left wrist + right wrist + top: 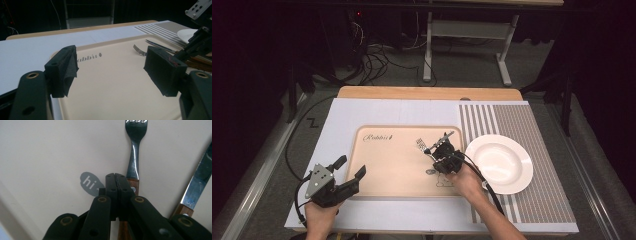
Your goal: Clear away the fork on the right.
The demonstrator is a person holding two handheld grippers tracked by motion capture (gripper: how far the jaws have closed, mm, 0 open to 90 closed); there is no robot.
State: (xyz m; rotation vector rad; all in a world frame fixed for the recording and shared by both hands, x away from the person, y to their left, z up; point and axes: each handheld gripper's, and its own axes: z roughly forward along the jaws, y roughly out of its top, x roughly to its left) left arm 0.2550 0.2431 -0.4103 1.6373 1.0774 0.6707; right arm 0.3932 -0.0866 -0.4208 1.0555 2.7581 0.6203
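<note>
Beige and shallow, the serving tray (387,165) lies on a white board covering the counter (342,115), with a fork (133,150) and a table knife (197,187), both wooden-handled, lying side by side on its right part. The right hand (467,181) reaches in from the bottom edge, forearm angled up and to the left, holding the right gripper (443,150) low over the cutlery; in the right gripper view its jaws are pressed together with nothing between them, just beside the fork's handle. The left hand (319,215) holds the left gripper (350,167) at the tray's near left corner, pointing right and forward, its jaws spread wide apart and empty. A white plate (502,162) sits just right of the tray on a striped mat (532,200).
</note>
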